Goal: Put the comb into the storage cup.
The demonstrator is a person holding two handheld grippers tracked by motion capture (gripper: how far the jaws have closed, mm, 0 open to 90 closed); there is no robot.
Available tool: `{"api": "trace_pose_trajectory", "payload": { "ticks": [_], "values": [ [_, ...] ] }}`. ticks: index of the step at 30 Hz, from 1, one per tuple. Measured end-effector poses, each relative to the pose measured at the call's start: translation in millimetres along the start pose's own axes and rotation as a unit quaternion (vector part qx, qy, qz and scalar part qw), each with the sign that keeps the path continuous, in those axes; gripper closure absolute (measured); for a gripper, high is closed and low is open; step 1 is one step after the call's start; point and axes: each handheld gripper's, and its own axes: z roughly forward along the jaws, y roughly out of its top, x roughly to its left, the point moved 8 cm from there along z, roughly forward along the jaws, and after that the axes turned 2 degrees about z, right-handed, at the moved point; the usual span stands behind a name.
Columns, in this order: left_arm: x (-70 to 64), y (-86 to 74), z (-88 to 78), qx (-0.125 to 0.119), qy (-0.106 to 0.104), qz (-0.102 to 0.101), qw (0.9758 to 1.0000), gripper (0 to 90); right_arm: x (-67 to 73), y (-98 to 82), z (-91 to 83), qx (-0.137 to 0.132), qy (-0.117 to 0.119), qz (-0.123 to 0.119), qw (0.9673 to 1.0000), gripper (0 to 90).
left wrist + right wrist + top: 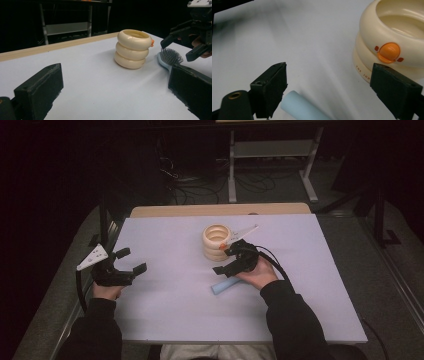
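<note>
A cream container (217, 241) made of three stacked rings stands near the middle of the white table; an orange button (389, 51) sits on its side. A light blue hairbrush (225, 284) lies just in front of it, bristles up (170, 58). My right gripper (225, 260) hovers over the brush, jaws open. In the right gripper view the round handle end (299, 107) lies low between the jaws (330, 75), close to the left one, and the container (392, 32) is beyond the right one. My left gripper (132, 260) rests open at the table's left, nothing between its jaws (115, 72).
The white tabletop (170, 310) has a wooden strip (220, 210) along its far edge. Beyond it lie a dark floor with cables and a metal stand (232, 170). Dark sleeves come in from the near edge.
</note>
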Motion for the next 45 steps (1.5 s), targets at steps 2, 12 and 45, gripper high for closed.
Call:
{"api": "trace_pose_trajectory", "payload": {
  "ticks": [2,12,45],
  "values": [
    [-0.1,0.0,0.1,0.0,0.0,0.0,1.0,0.0,-0.5,-0.1,1.0,-0.001,0.0,0.001,1.0,14.6],
    [-0.4,-0.2,0.7,0.001,0.0,0.001,1.0,0.0,-2.8,-9.1,17.3,0.013,0.015,0.01,0.9998,30.5],
    [-0.1,-0.4,1.0,0.004,0.002,0.003,1.0,0.0,6.4,-42.0,39.5,0.097,0.019,0.034,0.9945,88.7]
  ]
}}
